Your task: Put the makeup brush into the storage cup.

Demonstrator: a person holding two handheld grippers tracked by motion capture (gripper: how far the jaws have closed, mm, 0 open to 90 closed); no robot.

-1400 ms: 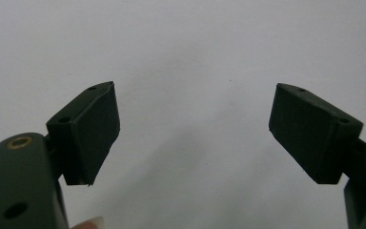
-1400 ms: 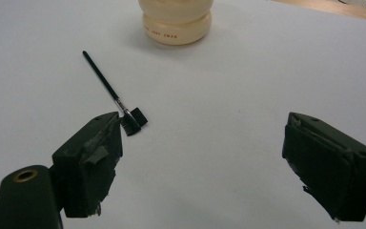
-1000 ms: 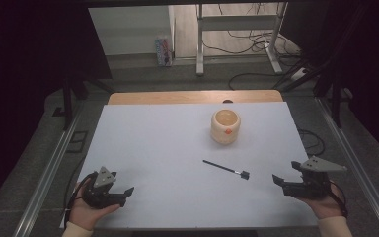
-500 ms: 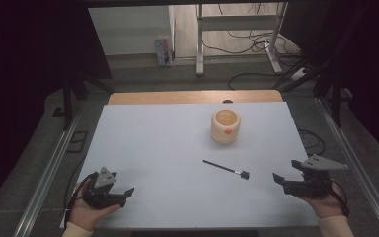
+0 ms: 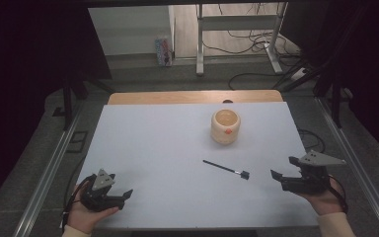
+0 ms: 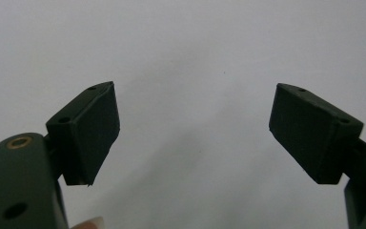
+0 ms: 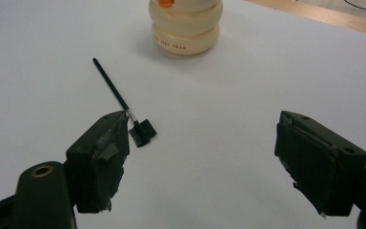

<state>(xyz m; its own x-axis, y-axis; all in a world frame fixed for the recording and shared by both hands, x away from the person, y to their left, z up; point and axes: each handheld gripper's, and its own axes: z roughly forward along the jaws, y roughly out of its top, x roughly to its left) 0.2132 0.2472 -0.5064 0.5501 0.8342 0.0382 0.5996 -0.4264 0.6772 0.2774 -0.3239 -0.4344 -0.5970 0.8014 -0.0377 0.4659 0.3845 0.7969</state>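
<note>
High view: white table [image 5: 158, 163], wooden far edge [image 5: 177, 97], perhaps cables on the floor [image 5: 256, 37]; both grippers' fingers gape empty.

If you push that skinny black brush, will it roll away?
Probably not far. The brush lies flat on the white table, and its wide square head should stop it rolling. It looks thin and light, so it may slide or spin easily.

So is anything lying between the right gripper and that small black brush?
Nothing visible does. The right gripper, jaws open, faces the black brush across bare white table. The cream pot stands farther back, off that line.
</note>
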